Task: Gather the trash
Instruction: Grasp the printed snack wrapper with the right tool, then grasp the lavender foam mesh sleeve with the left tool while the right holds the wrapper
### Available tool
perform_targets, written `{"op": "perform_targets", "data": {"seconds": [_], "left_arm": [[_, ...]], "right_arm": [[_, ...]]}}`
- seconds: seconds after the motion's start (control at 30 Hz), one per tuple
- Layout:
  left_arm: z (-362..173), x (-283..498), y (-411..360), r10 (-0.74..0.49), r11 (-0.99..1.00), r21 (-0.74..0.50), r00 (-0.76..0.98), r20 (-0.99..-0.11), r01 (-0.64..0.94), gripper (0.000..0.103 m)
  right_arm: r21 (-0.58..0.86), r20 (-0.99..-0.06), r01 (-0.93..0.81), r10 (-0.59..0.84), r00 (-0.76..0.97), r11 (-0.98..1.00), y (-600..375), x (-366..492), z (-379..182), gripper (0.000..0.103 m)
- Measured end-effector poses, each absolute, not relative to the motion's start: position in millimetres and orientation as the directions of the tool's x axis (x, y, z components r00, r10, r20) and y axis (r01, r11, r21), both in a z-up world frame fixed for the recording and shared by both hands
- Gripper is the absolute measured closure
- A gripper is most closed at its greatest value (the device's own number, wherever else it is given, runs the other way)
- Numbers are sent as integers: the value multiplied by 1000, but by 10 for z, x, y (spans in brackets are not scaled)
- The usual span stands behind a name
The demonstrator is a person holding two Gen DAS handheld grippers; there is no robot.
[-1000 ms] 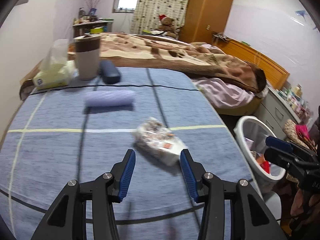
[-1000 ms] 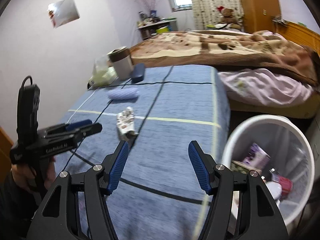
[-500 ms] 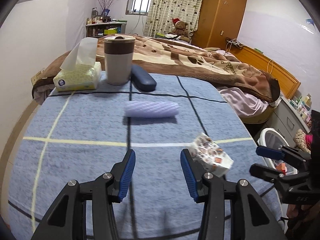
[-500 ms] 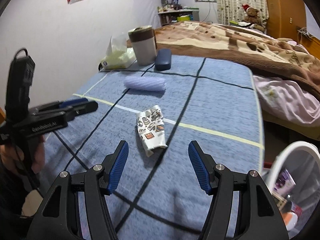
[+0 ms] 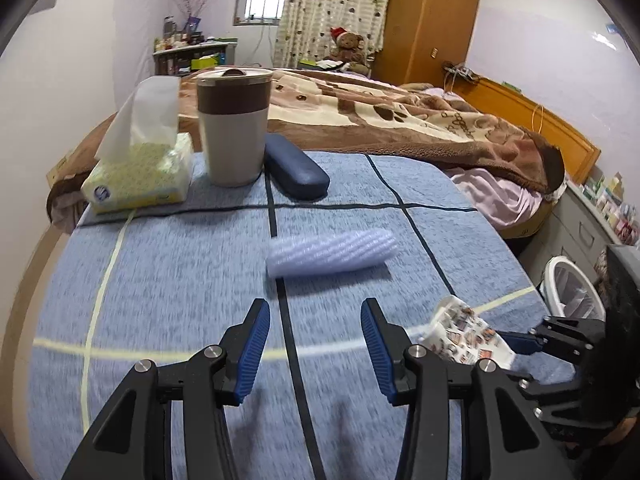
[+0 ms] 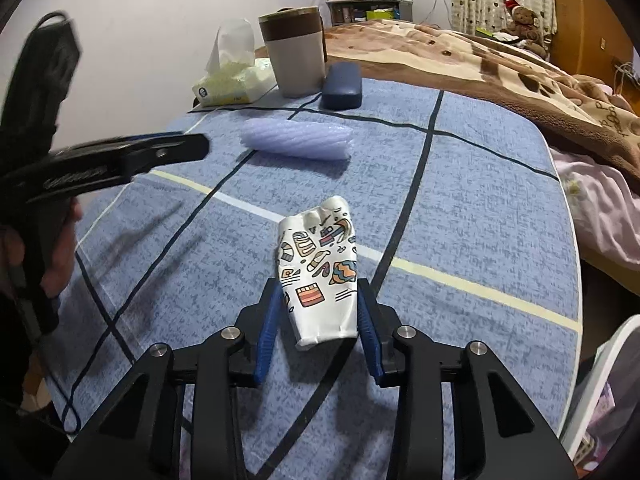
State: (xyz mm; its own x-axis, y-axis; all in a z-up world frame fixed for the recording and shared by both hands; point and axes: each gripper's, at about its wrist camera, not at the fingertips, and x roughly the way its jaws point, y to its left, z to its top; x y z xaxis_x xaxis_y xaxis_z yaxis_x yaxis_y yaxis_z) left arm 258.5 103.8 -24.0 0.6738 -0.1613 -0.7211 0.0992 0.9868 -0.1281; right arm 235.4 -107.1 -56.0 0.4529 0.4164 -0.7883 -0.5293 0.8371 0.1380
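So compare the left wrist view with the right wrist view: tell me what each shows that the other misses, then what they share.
Only the left wrist view shows the wooden headboard, the wardrobe and the left gripper's jaws, open over bare cloth.

Only the right wrist view shows the right gripper's jaws, which have just been closing, pressed on both sides of the printed paper cup, and the hand that holds the left gripper.

Both show the cup, purple roll, tumbler, tissue pack, dark blue case, teddy bear and white bin.
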Motion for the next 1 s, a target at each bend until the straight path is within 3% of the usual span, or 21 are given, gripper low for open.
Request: {"op": "perform_targets", "data": {"seconds": [0.27,0.5,0.77,1.0], "left_arm": [[-339,3099,1040,-141,987,-50,674,-725,153,56],[-497,3475,970,-202,965,-45,630,-750,257,51],[-574,3399,833,-278,914,-51,529,-802,403,42],[-695,3267,628,-207,911,23,504,-838,412,44]], "right_arm": [[181,-772,-491,433,466,852,-1261,2363,-520,67],[212,-761,-453,437,479,866,-1459,2395,-510,67],[233,-753,-443,449,482,866,-1537,2418,-523,67],[244,-740,-430,454,496,869,-1615,2394,-491,67]]}}
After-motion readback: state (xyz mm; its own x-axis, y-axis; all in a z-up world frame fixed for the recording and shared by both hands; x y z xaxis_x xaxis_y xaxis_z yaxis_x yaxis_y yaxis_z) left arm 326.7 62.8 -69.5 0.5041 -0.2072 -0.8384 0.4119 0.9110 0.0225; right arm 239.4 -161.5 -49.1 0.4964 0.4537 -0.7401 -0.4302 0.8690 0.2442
